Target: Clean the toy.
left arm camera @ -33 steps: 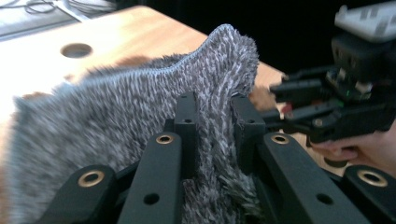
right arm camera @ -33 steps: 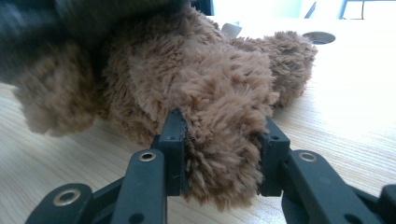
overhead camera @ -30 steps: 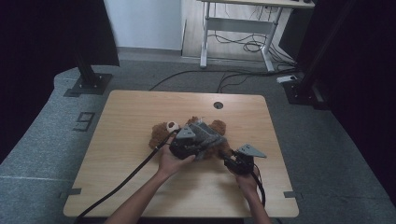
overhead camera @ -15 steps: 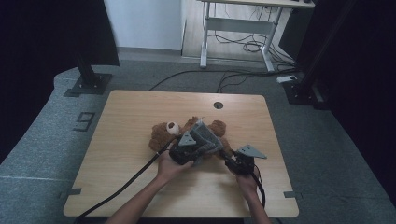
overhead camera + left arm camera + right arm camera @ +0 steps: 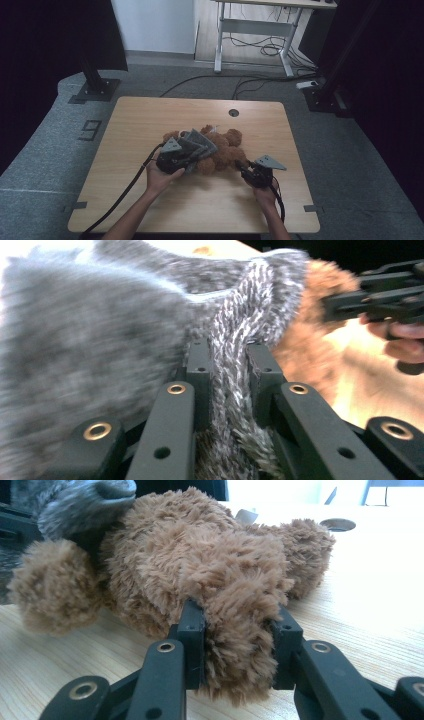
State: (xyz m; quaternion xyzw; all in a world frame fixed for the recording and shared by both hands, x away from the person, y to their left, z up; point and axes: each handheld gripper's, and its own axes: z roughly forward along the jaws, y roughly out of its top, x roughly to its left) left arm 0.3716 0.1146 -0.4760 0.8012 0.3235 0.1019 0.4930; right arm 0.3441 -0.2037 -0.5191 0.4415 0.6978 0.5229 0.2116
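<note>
A brown teddy bear lies on the wooden table, with a grey knitted garment over its left part. My left gripper is shut on that garment; its ribbed hem runs between the pads of the left gripper. The grey garment bunches to the left, and brown fur shows behind it. My right gripper is at the bear's right end. In the right gripper view the right gripper is shut on a furry limb of the bear.
A round cable hole sits in the table near its far edge. Black cables trail from both grippers toward the front edge. On the floor behind stand a white desk frame and a black stand.
My left gripper has moved to the left with the grey garment, which now covers the bear's face that showed before. The right gripper has stayed in place on the limb.
</note>
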